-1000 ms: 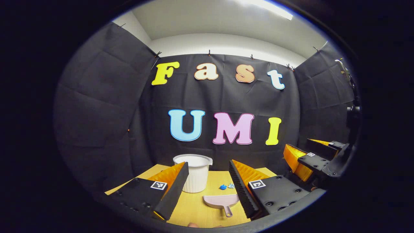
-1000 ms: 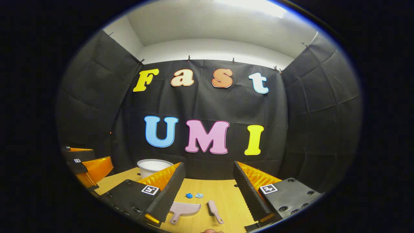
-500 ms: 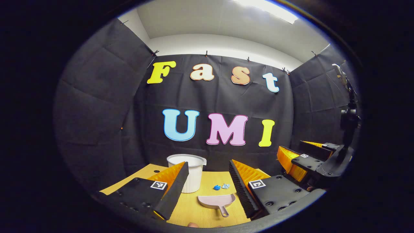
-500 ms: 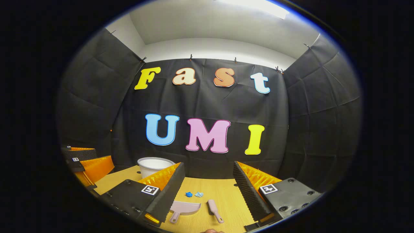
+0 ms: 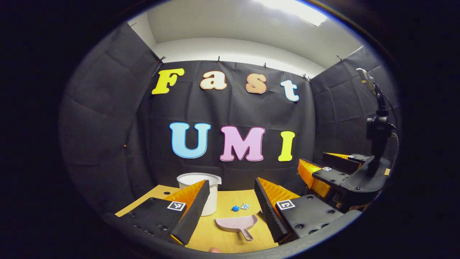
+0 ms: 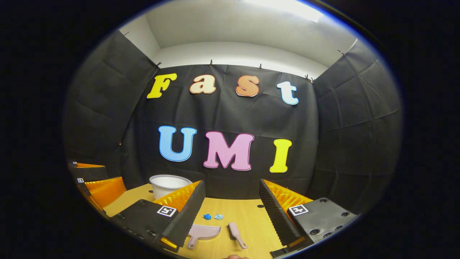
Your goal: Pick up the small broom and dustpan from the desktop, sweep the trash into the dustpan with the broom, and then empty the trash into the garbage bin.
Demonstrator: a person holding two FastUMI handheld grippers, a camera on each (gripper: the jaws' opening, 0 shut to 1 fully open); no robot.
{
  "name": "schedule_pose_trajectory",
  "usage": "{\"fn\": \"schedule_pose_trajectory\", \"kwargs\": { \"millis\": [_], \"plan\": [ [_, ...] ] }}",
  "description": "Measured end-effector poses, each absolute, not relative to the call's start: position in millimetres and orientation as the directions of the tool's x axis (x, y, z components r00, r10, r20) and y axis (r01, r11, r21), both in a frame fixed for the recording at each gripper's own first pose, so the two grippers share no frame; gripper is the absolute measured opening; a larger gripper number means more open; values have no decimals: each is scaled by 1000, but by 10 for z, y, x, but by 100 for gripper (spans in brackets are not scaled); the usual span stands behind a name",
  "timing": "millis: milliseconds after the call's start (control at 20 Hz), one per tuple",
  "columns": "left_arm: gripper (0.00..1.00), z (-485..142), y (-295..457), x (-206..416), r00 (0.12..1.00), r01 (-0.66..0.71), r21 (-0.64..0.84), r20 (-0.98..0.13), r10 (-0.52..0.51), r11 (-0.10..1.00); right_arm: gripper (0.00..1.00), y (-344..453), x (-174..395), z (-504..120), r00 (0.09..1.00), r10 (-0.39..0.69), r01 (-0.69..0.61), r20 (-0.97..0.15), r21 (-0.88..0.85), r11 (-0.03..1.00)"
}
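Wood-grain yellow bench (image 6: 251, 216), read from left to right in the right gripper view: a white ribbed plastic garbage bin (image 6: 166, 184) at the far left; two crumpled blue scraps of trash (image 6: 212, 216) near the middle; a pale pink plastic dustpan (image 6: 203, 232) in front of them, its handle pointing toward the camera; just beside it, apart, a pale pink small broom (image 6: 237, 235), its long axis running away from the camera and leaning slightly left. The left gripper (image 5: 230, 203) faces the dustpan, which lies between and ahead of its spread, empty jaws. The right gripper (image 6: 231, 212), jaws likewise spread and empty, has the broom ahead between them. Judged nearer: left to dustpan, right to broom.
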State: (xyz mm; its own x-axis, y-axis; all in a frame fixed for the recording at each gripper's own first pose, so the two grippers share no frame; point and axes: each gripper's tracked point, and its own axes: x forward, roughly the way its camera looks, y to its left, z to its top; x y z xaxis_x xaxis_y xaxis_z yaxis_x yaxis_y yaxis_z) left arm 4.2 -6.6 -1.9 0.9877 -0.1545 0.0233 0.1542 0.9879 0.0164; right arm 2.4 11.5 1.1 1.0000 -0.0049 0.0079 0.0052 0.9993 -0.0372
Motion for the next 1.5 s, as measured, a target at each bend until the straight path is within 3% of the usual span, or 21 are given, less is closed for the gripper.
{"fn": "schedule_pose_trajectory", "kwargs": {
  "millis": [100, 350, 500, 550, 650, 700, 750, 800, 950, 1000, 1500],
  "plan": [
    [74, 35, -21, 96, 987, 151, 51, 46, -153, 987, 92, 94, 1, 58, 1000, -1, 2, 24, -66, 998],
    [74, 179, 156, 178, 982, 147, 135, 98, -160, 980, 96, -9, -43, 49, 1000, -14, 16, 26, -79, 997],
    [74, 129, 77, 183, 977, 178, 117, 101, -190, 977, 92, -52, -32, 41, 999, -34, 36, 20, -72, 997],
    [74, 112, 49, 192, 976, 184, 120, 97, -196, 976, 97, -57, -26, 38, 999, -36, 37, 17, -72, 997],
    [74, 87, 22, 222, 977, 184, 120, 89, -196, 975, 97, -71, 0, 27, 999, -42, 43, 9, -77, 996],
    [74, 96, -21, 246, 975, 193, 109, 88, -203, 975, 92, -77, -6, 36, 999, -45, 46, 10, -80, 996],
    [74, 103, -61, 260, 974, 201, 94, 88, -209, 975, 97, -91, 1, 55, 999, -49, 50, 13, -83, 995],
    [74, 90, -83, 281, 974, 202, 81, 85, -209, 976, 92, -99, 0, 74, 999, -49, 51, 19, -88, 995],
    [75, 31, -84, 353, 980, 181, 63, 69, -185, 981, 92, -76, -29, 95, 999, -44, 47, 28, -114, 992],
    [75, 12, -115, 370, 981, 181, 56, 62, -184, 982, 97, -62, -41, 96, 999, -38, 41, 25, -116, 992],
    [75, -253, -211, 657, 981, 191, -46, -15, -191, 981, 97, -76, 222, -39, 1000, -9, 6, -20, -145, 989]
  ]
}}
